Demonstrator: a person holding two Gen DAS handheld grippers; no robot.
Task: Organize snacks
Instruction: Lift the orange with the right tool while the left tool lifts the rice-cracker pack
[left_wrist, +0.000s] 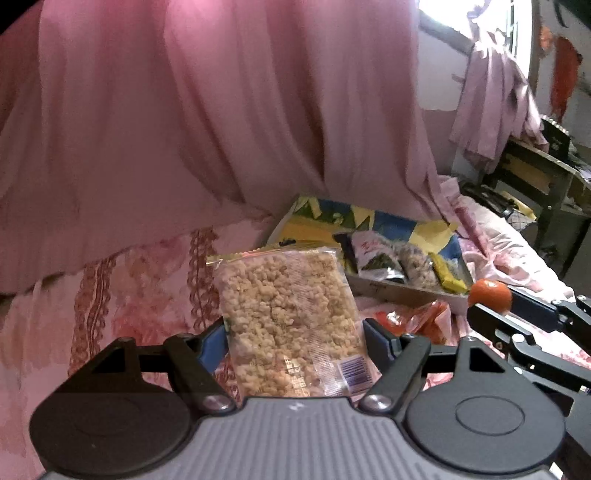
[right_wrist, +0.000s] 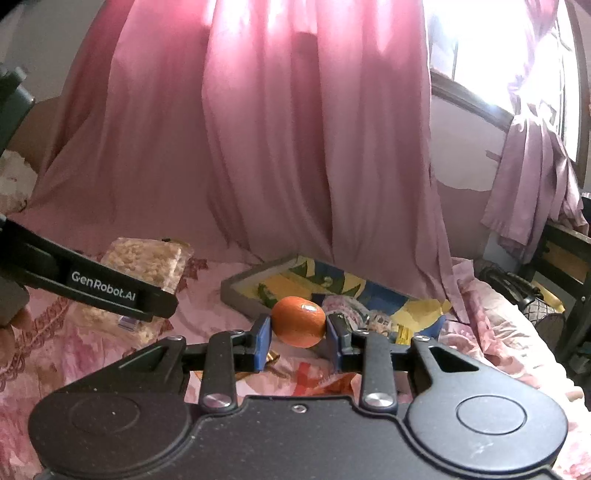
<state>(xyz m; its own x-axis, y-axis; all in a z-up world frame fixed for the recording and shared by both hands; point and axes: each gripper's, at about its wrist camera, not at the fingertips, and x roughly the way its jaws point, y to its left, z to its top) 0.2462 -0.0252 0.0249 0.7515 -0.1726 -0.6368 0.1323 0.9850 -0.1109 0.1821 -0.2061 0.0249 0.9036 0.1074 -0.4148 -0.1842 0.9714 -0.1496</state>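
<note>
Daylight floods in from the window (right_wrist: 498, 48) at the upper right of both views and blows out to white glare there, glowing through the pink curtain (right_wrist: 258, 129), while the lower foreground stays dim, fisheye bending curves the edges, and detail is soft throughout.

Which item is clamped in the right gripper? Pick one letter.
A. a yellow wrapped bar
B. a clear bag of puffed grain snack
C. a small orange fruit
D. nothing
C: the right gripper has its blue pads pressed on both sides of the small orange fruit, held above the bed.
</note>
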